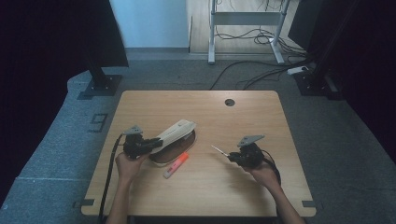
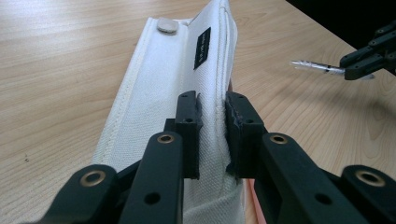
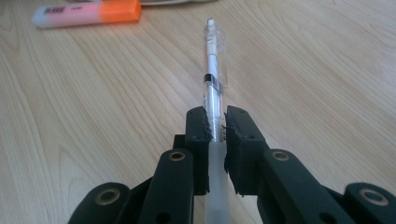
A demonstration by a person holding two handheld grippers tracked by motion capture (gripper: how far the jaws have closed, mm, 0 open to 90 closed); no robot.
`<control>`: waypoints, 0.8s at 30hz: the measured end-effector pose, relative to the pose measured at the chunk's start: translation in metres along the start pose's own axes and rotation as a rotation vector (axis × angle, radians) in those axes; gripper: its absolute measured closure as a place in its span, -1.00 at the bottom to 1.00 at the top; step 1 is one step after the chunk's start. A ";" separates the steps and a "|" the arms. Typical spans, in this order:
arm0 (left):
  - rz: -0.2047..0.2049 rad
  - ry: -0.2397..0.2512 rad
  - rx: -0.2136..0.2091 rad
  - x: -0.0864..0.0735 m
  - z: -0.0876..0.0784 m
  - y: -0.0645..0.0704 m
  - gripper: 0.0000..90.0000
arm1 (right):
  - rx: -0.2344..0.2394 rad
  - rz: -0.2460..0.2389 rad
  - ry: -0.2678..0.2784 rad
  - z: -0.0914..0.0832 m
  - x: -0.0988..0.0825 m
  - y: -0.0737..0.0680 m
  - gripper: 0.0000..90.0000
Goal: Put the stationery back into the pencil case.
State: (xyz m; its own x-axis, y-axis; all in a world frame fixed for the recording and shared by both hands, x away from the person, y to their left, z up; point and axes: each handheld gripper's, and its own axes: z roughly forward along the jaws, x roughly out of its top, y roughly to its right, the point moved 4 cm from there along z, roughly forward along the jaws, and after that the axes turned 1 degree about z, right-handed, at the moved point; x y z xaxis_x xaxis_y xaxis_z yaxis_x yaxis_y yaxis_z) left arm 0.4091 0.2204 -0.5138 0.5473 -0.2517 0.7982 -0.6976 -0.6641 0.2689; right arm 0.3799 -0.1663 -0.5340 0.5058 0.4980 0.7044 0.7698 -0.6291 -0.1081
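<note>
Two grips locked and nothing packed yet: left claw (image 2: 214, 135) pinches the white pencil case (image 2: 163, 107) flap up; right claw (image 3: 216, 140) clamps the clear pen (image 3: 213, 79), well short of the case; orange highlighter (image 1: 176, 164) waits on the worktop (image 1: 224, 186) between them.

White pencil case (image 2: 177, 88) flap between clamped fingers (image 2: 189, 126).

Even overhead light falls on the wooden table (image 1: 210, 186) in the high view, while dark panels at 9 and 3 o'clock sink into near black. The white pouch (image 2: 159, 93) glares pale at 12 o'clock in the left gripper view. Both gripper views blur softly at the bottom edge, and the orange highlighter (image 3: 86, 13) sits slightly out of focus at 11 o'clock.
</note>
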 end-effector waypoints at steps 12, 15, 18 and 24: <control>-0.005 0.004 -0.002 0.000 0.000 0.000 0.70 | 0.019 -0.017 -0.006 0.020 0.022 -0.004 0.73; -0.005 0.004 -0.003 0.000 0.000 -0.001 0.70 | 0.023 -0.026 -0.008 0.025 0.027 -0.005 0.73; -0.003 0.003 -0.002 0.000 0.000 0.000 0.70 | 0.026 -0.037 -0.006 0.029 0.035 -0.008 0.73; -0.004 0.003 -0.003 0.000 0.000 -0.001 0.70 | 0.039 -0.060 -0.006 0.039 0.049 -0.015 0.73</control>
State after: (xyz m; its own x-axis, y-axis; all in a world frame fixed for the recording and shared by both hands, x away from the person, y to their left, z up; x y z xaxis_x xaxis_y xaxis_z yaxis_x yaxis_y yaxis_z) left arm 0.4095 0.2208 -0.5140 0.5484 -0.2467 0.7990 -0.6971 -0.6627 0.2738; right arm 0.4079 -0.1096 -0.5253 0.4606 0.5381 0.7059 0.8133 -0.5745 -0.0927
